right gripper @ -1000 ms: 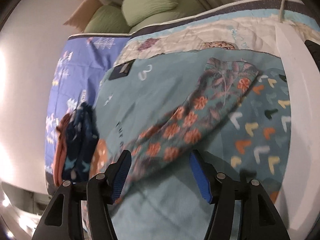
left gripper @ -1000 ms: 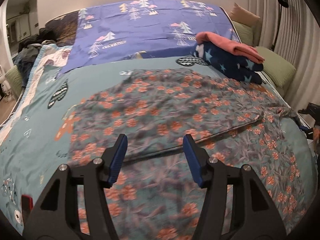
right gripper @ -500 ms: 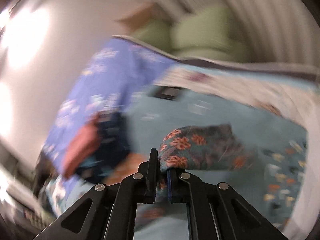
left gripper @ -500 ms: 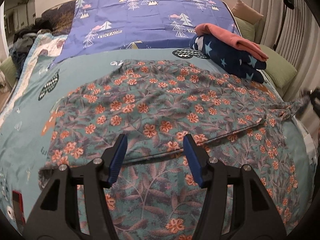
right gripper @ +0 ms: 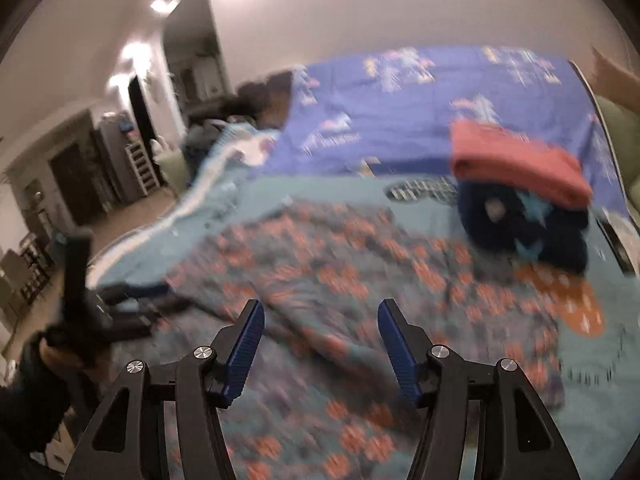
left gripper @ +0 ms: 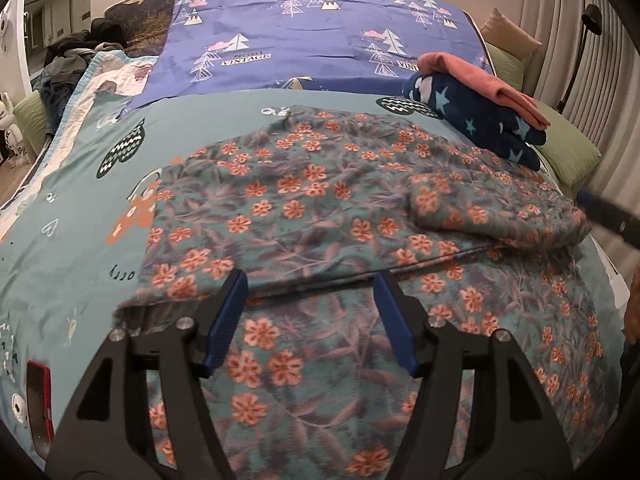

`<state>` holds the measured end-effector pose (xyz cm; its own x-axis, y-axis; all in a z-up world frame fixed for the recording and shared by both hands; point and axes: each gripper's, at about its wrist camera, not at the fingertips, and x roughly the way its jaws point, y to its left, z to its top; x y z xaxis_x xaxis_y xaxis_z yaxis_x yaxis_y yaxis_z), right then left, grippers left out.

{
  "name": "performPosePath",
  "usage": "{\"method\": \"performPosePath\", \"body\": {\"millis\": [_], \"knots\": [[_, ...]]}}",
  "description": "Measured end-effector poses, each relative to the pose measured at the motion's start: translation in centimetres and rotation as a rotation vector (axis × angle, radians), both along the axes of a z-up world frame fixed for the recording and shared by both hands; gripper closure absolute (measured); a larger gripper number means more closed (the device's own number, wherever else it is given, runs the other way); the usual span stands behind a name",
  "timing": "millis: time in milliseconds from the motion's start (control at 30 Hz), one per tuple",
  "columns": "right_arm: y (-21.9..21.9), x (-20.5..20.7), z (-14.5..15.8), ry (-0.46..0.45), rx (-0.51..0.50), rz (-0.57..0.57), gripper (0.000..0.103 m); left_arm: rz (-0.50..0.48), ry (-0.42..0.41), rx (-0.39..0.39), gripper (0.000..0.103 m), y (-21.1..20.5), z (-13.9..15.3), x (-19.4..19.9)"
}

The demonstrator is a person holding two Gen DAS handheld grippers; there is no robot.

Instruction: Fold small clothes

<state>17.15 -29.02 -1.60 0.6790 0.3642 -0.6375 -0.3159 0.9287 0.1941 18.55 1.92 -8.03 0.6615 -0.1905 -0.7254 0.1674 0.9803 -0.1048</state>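
Soft floral garment (left gripper: 320, 208) rumpled on quilt (left gripper: 68, 240); left tongs (left gripper: 310, 312), right tongs (right gripper: 320, 336) released.

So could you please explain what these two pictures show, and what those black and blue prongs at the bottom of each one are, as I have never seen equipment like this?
There is no robot here. A person holds a two-finger claw in each hand, and a wide-angle camera on each looks forward along its fingers. One picture is from the left claw, the other from the right claw; the prongs are their blue-padded fingers. Both claws are open and hold nothing.

They hover over a bed with a teal cartoon-print cover. On it lies the floral garment, its right side folded over onto itself. Behind it, to the right, is a navy star-print item with a folded pink one on top. Farther back is a purple tree-print sheet.

The right view is blurred, but at its left edge you can see the left claw in the person's hand.
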Motion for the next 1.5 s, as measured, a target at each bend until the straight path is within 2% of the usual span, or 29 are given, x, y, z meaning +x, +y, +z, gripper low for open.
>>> {"method": "performPosePath", "body": {"millis": [133, 333, 433, 567, 600, 633, 667, 733, 833, 867, 933, 1000, 1100, 1167, 1200, 1267, 1300, 1400, 1500], "knots": [[-3.7, -0.6, -1.5, 0.077, 0.019, -0.131, 0.042, -0.041, -0.008, -0.013, 0.037, -0.4, 0.0, 0.6], [-5.2, -1.7, -2.1, 0.096, -0.039, -0.211, 0.041, -0.234, -0.061, 0.012, 0.037, -4.2, 0.9, 2.5], [-5.1, -1.9, -2.1, 0.091, -0.049, -0.211, 0.039, -0.333, -0.033, -0.004, 0.037, -6.3, 0.6, 4.6], [-5.3, -2.1, -1.6, 0.074, -0.057, -0.227, 0.037, -0.412, 0.07, -0.039, 0.038, -8.8, -0.9, 7.8], [-5.4, -2.2, -1.6, 0.073, -0.059, -0.236, 0.037, -0.431, 0.1, -0.06, 0.046, -9.2, -1.1, 8.2], [-5.7, -2.2, -1.6, 0.073, -0.061, -0.251, 0.037, -0.455, 0.13, -0.091, 0.085, -9.7, -1.3, 8.6], [-6.1, -2.1, -1.6, 0.076, -0.06, -0.269, 0.037, -0.476, 0.154, -0.111, 0.092, -10.2, -1.0, 8.9], [-6.9, -2.0, -1.7, 0.083, -0.046, -0.298, 0.037, -0.461, 0.109, -0.127, 0.092, -10.3, 1.0, 8.6], [-7.9, -2.1, -1.6, 0.078, -0.024, -0.325, 0.037, -0.444, -0.056, -0.19, 0.092, -8.5, 7.3, 7.0], [-8.0, -2.1, -1.5, 0.071, -0.021, -0.329, 0.037, -0.431, -0.087, -0.205, 0.092, -7.7, 9.0, 6.6], [-8.1, -2.1, -1.1, 0.054, -0.024, -0.332, 0.036, -0.386, -0.126, -0.201, 0.092, -6.0, 11.7, 6.0], [-7.8, -2.1, -0.9, 0.038, -0.033, -0.323, 0.031, -0.311, -0.118, -0.172, 0.091, -4.3, 13.1, 5.6], [-6.9, -1.7, -1.0, 0.04, -0.042, -0.29, 0.029, -0.216, -0.117, -0.06, 0.089, -2.7, 12.8, 5.6], [-5.9, -1.3, -1.5, 0.054, -0.064, -0.258, 0.029, -0.157, -0.083, -0.029, 0.086, -1.5, 11.3, 5.9], [-5.4, -1.1, -1.7, 0.06, -0.077, -0.246, 0.029, -0.146, -0.053, -0.031, 0.085, -1.1, 10.4, 6.4], [-4.4, -0.8, -2.2, 0.072, -0.105, -0.221, 0.029, -0.12, 0.014, -0.059, 0.07, 0.1, 8.5, 7.1], [-4.0, -0.8, -2.3, 0.076, -0.116, -0.207, 0.029, -0.094, 0.032, -0.073, 0.067, 0.8, 7.7, 7.3], [-3.1, -0.8, -2.5, 0.071, -0.153, -0.184, 0.029, -0.05, 0.05, -0.098, 0.064, 2.3, 6.3, 7.2], [-2.8, -0.8, -2.5, 0.055, -0.198, -0.193, 0.029, -0.053, 0.068, -0.11, 0.053, 3.1, 5.1, 6.7]]}}
